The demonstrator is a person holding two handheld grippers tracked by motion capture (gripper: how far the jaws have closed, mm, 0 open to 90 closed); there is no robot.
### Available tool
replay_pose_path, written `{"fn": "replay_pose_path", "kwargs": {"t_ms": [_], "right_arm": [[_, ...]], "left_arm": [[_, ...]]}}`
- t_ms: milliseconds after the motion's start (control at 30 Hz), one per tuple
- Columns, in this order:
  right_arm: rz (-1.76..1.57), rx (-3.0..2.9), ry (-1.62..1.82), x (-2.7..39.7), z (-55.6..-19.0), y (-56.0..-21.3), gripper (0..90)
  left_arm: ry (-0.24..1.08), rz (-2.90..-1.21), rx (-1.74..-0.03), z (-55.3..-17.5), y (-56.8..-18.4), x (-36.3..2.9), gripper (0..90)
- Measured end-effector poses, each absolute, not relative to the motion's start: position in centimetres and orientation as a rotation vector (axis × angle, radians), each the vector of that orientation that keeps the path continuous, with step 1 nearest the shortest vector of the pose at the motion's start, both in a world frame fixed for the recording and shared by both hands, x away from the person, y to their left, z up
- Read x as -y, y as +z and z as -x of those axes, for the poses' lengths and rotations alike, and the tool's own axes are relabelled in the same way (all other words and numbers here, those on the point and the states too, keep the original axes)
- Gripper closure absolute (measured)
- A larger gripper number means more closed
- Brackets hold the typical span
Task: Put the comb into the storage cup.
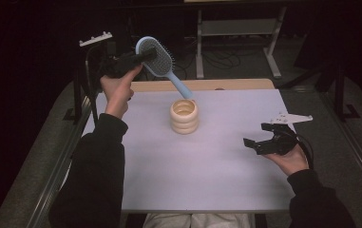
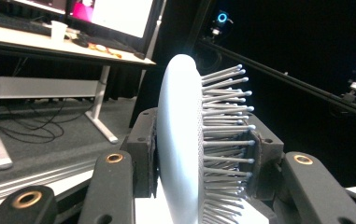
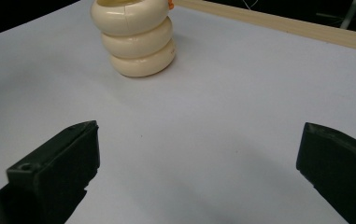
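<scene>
A light blue hairbrush [image 1: 158,59] hangs in the air above the table's far left, its handle slanting down toward a cream ringed holder [image 1: 185,116]. My left gripper [image 1: 146,55] is shut on the brush head; the left gripper view has the blue head [image 2: 178,140] edge-on with its bristles pointing right, squeezed between the two black jaws. The handle tip sits at the holder's rim; whether it touches I cannot tell. My right gripper [image 1: 257,135] stands open low over the right side of the table, nothing between its fingers, and the holder [image 3: 134,39] stands ahead of it.
A pale lilac mat [image 1: 207,166] covers the table, with a wooden strip [image 1: 202,84] along its far edge. Behind the table stands a desk on metal legs [image 1: 235,28] with cables on the floor. A monitor [image 2: 119,16] and a cup [image 2: 59,30] sit on that desk.
</scene>
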State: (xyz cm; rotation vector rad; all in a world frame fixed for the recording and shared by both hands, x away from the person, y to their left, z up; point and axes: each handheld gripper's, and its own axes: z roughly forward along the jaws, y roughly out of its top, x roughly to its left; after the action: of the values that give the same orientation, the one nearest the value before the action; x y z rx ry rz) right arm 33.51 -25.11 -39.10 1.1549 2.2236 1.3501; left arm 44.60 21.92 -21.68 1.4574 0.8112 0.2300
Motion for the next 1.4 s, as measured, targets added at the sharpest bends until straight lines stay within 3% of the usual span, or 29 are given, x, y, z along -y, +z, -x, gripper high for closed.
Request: {"fn": "replay_pose_path", "kwargs": {"t_ms": [1400], "right_arm": [[-1.122, -2.227, 1.319, 26.3, -32.0, -40.4, 0.0]], "left_arm": [[0.286, -1.496, -0.828, -46.0, -28.2, -20.8, 54.5]]}}
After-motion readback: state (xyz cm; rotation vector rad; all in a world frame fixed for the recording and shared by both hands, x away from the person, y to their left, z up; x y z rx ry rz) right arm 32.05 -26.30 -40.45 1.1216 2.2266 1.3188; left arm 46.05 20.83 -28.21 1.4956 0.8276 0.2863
